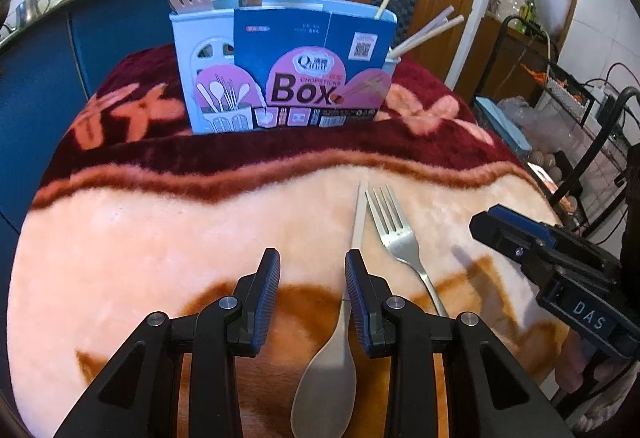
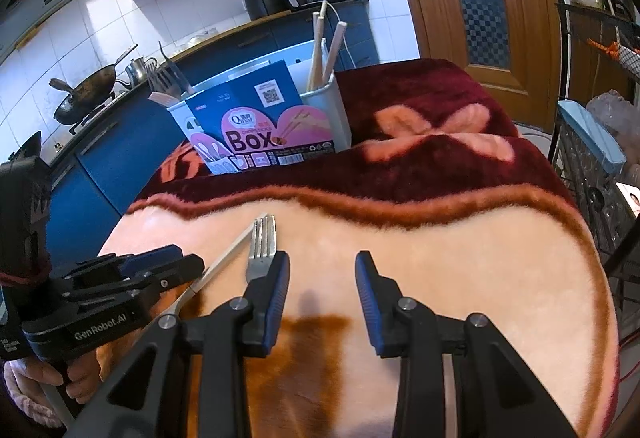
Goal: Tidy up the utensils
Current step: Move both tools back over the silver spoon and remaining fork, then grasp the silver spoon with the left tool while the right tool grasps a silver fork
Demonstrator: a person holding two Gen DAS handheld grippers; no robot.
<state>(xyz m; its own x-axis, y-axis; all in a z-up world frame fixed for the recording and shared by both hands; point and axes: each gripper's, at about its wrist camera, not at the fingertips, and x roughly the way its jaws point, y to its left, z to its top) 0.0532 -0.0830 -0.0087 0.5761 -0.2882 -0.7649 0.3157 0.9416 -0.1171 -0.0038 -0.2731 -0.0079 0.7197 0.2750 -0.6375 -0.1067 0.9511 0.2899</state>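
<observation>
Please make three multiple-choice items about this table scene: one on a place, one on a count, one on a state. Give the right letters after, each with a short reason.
1. Where does the spoon lie?
A. inside the utensil box
B. on the blanket, beside the fork
C. on the kitchen counter

2. How many utensils lie loose on the blanket?
A. two
B. four
C. none

3. How is the left gripper?
A. shut on the fork
B. shut on a chopstick
C. open, holding nothing

Answers:
1 B: the spoon lies flat on the blanket next to the fork, in front of the utensil box.
2 A: only the spoon and the fork lie there.
3 C: its jaws stand apart, nothing pressed between them.
</observation>
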